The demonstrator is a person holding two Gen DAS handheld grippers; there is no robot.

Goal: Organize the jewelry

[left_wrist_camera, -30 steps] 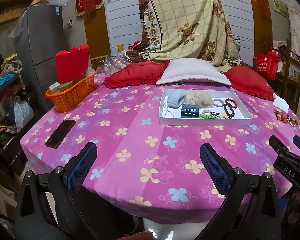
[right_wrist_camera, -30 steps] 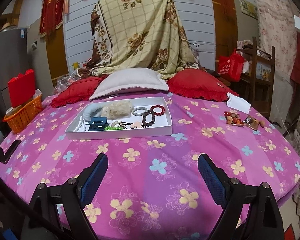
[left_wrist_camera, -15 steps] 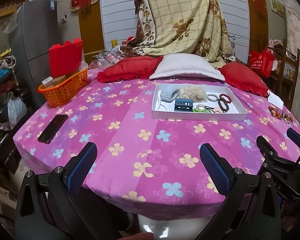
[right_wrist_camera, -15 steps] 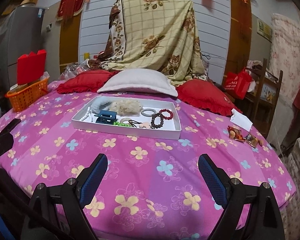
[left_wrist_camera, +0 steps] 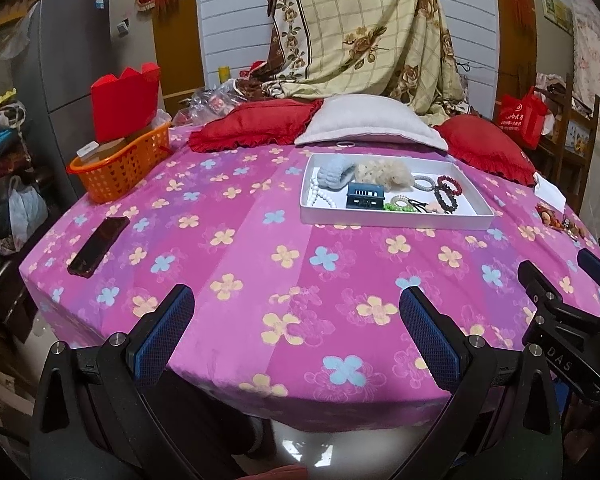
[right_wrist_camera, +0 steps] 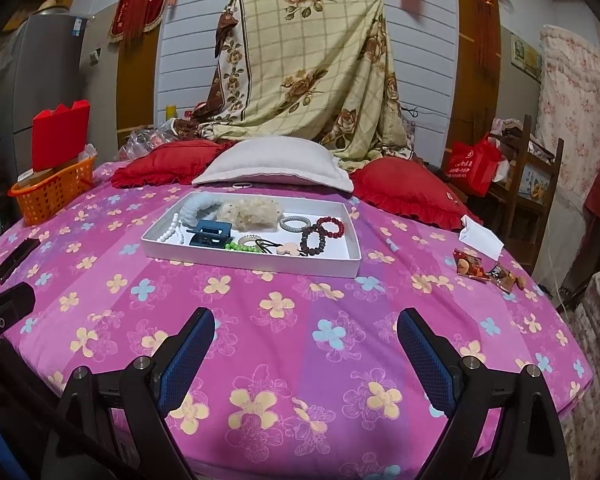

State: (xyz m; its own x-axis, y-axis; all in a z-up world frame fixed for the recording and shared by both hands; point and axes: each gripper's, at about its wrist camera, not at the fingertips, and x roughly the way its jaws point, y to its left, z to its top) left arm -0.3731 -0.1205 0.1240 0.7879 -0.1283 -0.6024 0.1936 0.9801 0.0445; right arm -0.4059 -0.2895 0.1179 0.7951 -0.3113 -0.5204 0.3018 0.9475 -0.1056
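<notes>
A white tray [left_wrist_camera: 396, 219] [right_wrist_camera: 252, 261] lies on the pink flowered tablecloth beyond both grippers. In it are a blue hair claw [left_wrist_camera: 365, 196] [right_wrist_camera: 211, 233], white beads [left_wrist_camera: 320, 196], a fluffy beige scrunchie [right_wrist_camera: 249, 213], a grey hair band [right_wrist_camera: 293, 224], red [right_wrist_camera: 332, 227] and dark bead bracelets [right_wrist_camera: 313, 240], and green beads [right_wrist_camera: 242, 246]. My left gripper [left_wrist_camera: 296, 312] hangs open over the table's near edge, nothing between its blue pads. My right gripper [right_wrist_camera: 305, 336] is open too, empty, well short of the tray. Part of the right gripper shows at the left wrist view's right edge.
An orange basket [left_wrist_camera: 120, 168] with a red box stands at the far left, a black phone [left_wrist_camera: 99, 245] lies near the left edge. Red and white cushions [right_wrist_camera: 276, 164] line the back. Snack wrappers [right_wrist_camera: 486, 270] and white paper [right_wrist_camera: 480, 238] lie at the right.
Both views have shifted a little: the tray sits slightly lower and more central in the right wrist view, which has rolled level. Both grippers stay open and empty.
</notes>
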